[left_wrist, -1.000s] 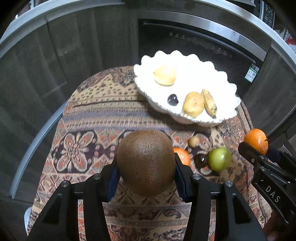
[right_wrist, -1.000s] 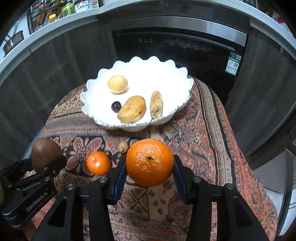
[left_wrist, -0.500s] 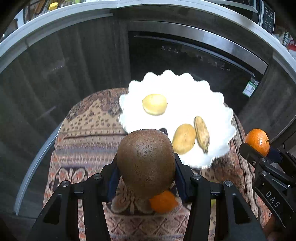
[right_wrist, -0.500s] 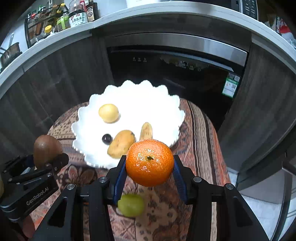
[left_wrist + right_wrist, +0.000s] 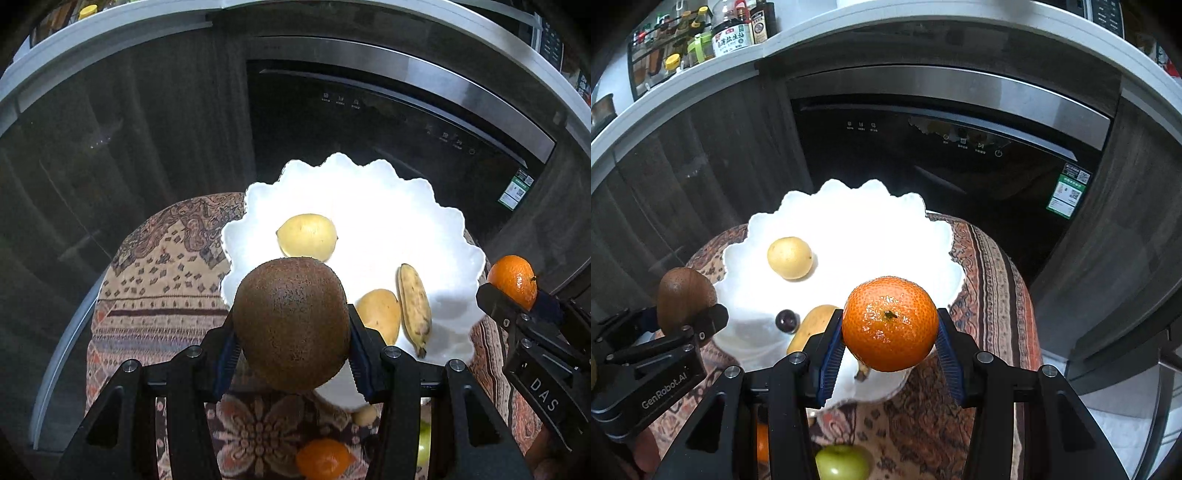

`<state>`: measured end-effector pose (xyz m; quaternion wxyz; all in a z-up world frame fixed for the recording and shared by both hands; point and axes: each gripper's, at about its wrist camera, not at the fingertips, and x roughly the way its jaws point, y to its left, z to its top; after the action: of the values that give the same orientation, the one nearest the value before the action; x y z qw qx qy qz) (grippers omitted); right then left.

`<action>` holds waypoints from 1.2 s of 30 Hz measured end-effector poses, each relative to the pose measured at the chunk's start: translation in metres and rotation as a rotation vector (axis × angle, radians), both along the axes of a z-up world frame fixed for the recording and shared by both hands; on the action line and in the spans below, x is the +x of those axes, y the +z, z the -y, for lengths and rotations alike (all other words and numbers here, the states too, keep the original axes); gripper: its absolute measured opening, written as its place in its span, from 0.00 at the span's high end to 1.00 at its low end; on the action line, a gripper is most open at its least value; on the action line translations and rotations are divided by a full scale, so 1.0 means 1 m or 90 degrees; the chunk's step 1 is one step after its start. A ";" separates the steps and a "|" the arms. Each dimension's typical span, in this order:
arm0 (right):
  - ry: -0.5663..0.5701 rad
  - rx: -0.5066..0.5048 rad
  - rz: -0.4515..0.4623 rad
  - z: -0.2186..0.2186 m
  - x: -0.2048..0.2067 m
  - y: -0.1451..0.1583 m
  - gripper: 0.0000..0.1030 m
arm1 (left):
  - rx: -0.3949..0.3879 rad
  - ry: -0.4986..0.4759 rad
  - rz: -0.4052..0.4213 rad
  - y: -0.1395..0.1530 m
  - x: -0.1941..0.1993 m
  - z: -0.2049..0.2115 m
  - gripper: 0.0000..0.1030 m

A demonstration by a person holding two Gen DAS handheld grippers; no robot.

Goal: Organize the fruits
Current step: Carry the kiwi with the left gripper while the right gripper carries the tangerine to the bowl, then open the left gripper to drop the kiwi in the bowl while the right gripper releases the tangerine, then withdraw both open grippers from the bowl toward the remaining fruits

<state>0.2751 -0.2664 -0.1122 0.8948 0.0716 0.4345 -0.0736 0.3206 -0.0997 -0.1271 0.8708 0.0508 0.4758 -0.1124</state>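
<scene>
My left gripper (image 5: pixel 291 341) is shut on a brown kiwi (image 5: pixel 291 323), held over the near left rim of the white scalloped plate (image 5: pixel 388 218). My right gripper (image 5: pixel 890 343) is shut on an orange mandarin (image 5: pixel 890 328), above the plate's (image 5: pixel 857 225) near right part. On the plate lie a yellow lemon (image 5: pixel 306 236), a mango (image 5: pixel 380 317), a small banana (image 5: pixel 415 306) and a dark plum (image 5: pixel 786 320). A second mandarin (image 5: pixel 323 459), a green fruit (image 5: pixel 842 463) and a small tan fruit (image 5: pixel 365 415) rest on the patterned cloth (image 5: pixel 166 280).
The cloth covers a small round table (image 5: pixel 993 280) that stands in front of a dark built-in appliance (image 5: pixel 945 147) and wooden cabinet fronts (image 5: pixel 110 147). Bottles and jars (image 5: pixel 731 33) line the counter above at the left.
Both grippers have carried their fruit forward from over the cloth to above the plate. The loose fruits on the cloth have slid to the bottom of both views.
</scene>
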 end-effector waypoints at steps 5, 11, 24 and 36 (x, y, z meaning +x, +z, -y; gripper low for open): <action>-0.003 0.002 -0.010 0.004 0.014 -0.009 0.53 | 0.000 -0.002 -0.004 -0.008 0.014 0.004 0.51; -0.001 0.006 -0.017 0.008 0.026 -0.015 0.53 | -0.007 -0.011 -0.026 -0.015 0.024 0.006 0.50; -0.055 -0.065 0.016 0.010 0.019 0.006 0.13 | 0.018 0.015 0.033 0.010 0.018 -0.004 0.14; -0.062 -0.075 0.034 0.001 -0.008 0.033 0.12 | 0.007 0.025 0.059 0.038 -0.013 -0.016 0.03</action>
<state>0.2674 -0.2676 -0.0790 0.9041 0.0421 0.4013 -0.1405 0.3074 -0.0832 -0.0893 0.8935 0.0516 0.4368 -0.0905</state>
